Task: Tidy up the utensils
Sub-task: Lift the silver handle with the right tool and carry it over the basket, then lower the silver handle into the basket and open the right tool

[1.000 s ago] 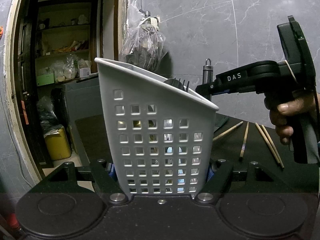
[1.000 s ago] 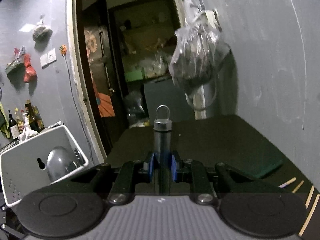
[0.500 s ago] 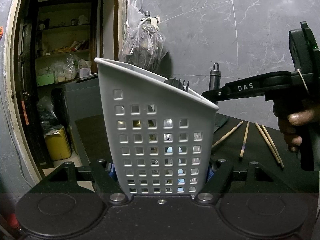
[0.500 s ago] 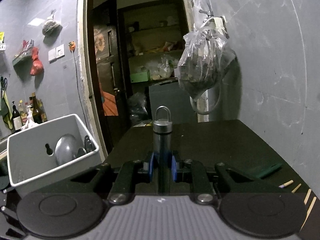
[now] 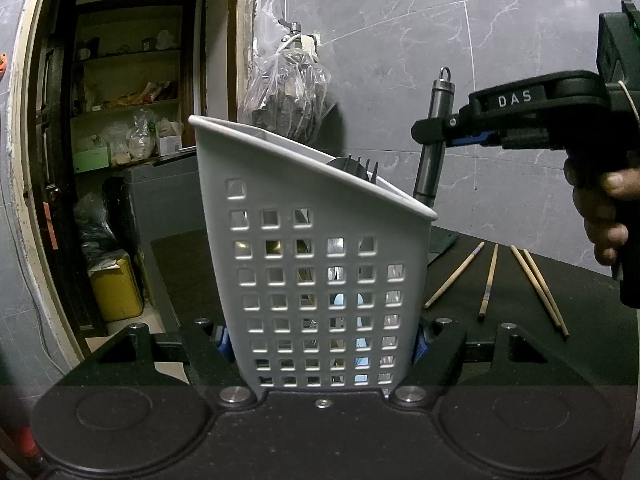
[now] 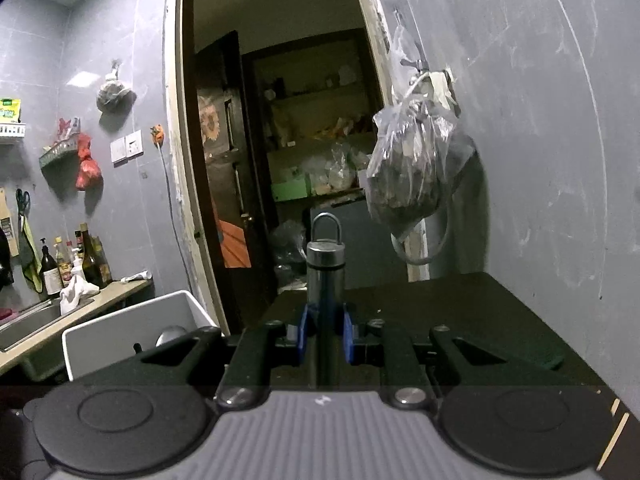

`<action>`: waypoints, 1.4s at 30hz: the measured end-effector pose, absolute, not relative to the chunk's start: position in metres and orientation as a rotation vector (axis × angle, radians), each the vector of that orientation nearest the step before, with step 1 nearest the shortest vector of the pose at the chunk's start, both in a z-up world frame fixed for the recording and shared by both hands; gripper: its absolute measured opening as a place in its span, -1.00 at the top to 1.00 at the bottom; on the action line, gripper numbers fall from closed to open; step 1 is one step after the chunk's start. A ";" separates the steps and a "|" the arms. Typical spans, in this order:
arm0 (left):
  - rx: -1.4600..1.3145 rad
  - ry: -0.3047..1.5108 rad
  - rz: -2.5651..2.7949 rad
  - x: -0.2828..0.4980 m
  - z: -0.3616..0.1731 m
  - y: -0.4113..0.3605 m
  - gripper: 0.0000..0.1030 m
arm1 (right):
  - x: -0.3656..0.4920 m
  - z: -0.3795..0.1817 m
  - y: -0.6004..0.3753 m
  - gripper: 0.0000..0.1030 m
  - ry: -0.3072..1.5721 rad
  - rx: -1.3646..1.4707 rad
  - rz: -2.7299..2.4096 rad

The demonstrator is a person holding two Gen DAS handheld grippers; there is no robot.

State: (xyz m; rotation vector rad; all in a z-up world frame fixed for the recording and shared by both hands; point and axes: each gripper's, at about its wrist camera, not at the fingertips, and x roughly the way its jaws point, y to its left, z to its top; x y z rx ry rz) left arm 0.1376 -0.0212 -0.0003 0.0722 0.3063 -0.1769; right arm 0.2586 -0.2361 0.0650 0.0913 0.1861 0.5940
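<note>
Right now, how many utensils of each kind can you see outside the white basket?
Wooden chopsticks lying on the dark table: 4
Grey metal utensil handle with a hanging loop, gripped in the right hand-held gripper: 1
Total: 5

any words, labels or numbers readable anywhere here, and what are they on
"DAS": white capitals on the black arm of the right tongs, seen from the left wrist camera.
Green packet on the wall shelf at the far left of the right wrist view: printed, too small to read.
Bottles by the sink: labels too blurred to read.
Nothing readable on the white basket or the metal handle.
</note>
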 end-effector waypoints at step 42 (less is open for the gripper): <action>0.073 0.307 -0.177 0.137 0.000 -0.021 -0.48 | 0.213 0.114 -0.182 0.61 0.002 0.126 0.966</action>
